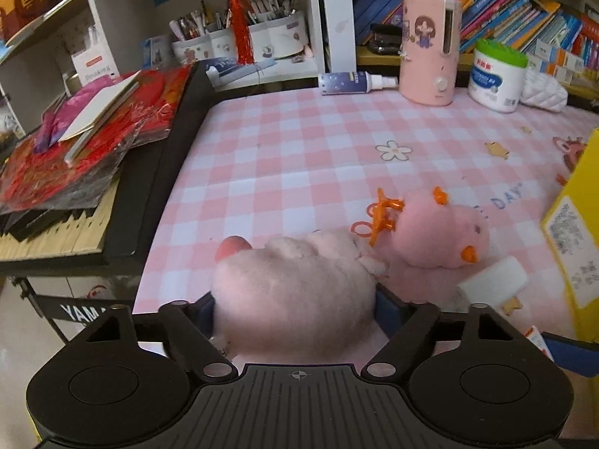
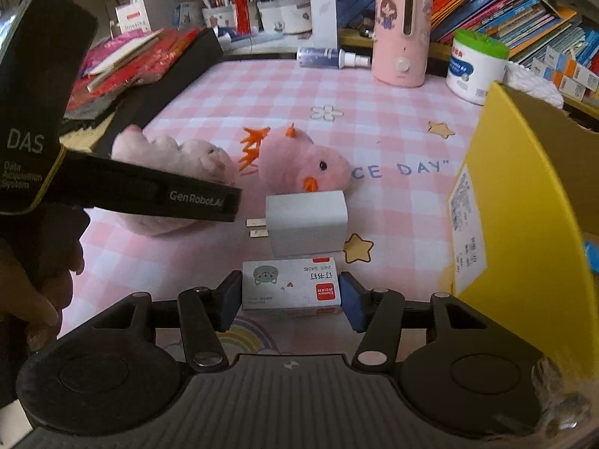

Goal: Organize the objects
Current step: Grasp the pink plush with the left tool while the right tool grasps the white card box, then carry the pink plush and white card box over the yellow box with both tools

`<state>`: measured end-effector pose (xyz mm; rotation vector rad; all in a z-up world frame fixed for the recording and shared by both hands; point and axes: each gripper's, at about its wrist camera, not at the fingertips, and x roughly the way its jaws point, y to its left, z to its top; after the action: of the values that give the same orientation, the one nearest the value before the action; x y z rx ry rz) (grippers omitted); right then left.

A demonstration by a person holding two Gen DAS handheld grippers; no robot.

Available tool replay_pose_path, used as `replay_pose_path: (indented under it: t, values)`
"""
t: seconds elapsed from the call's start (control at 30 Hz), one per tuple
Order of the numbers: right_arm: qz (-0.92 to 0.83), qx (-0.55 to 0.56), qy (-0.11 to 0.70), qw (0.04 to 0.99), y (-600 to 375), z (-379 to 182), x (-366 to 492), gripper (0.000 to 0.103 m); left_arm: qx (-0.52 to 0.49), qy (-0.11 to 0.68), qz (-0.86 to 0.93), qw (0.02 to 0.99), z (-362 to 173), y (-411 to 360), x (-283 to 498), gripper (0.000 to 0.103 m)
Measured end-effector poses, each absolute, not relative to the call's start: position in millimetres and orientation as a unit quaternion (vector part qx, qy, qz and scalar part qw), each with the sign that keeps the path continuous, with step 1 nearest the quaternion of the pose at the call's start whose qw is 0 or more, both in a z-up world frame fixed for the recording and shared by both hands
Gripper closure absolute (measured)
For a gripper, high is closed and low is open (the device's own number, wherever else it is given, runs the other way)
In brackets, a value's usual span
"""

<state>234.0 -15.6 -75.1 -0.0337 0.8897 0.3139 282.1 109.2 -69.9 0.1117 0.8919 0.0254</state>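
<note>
On the pink checked tablecloth [image 2: 232, 89], the left gripper [image 1: 295, 312] pinches the body of a fluffy pink plush toy [image 1: 299, 284] lying on its side. The right gripper [image 2: 290, 295] clamps a small white staple box [image 2: 290, 286], just behind a white charger block [image 2: 307, 220] and beside a yellow cardboard box [image 2: 516, 232].

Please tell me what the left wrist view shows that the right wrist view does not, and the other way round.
Only the left wrist view shows the left gripper with its blue pads pressed on the body of the pink plush toy.

Only the right wrist view shows the right gripper around the small staple box, and the inside of the yellow box.

Both show the white charger, the checked tablecloth, the pink humidifier and the white jar.
</note>
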Motion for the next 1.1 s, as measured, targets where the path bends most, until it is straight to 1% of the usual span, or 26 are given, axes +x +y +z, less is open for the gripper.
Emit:
replay_pose_path:
  t: [0.13,0.33,0.43,0.6,0.87,1.1]
  values:
    - [0.15,-0.009,0.424,0.893,-20,-64,223,0.051,0.04,0.41,0.01,0.911,-50,112,256,0.027]
    - [0.15,-0.013,0.399,0.904,-24,-44,201,0.051,-0.015,0.376,0.006,0.926,-14,128,201,0.027]
    - [0.152,-0.019,0.386,0.91,-28,-32,184,0.051,-0.045,0.374,0.008,0.926,-5,136,174,0.027]
    - [0.149,-0.022,0.376,0.914,-33,-19,152,0.051,-0.086,0.371,0.018,0.924,2,149,121,0.027]
    - [0.135,-0.015,0.38,0.915,-34,-16,100,0.051,-0.104,0.351,0.039,0.93,7,166,47,0.027]
    - [0.129,-0.025,0.38,0.916,-35,-16,48,0.051,-0.113,0.359,0.019,0.926,-2,161,7,0.027]
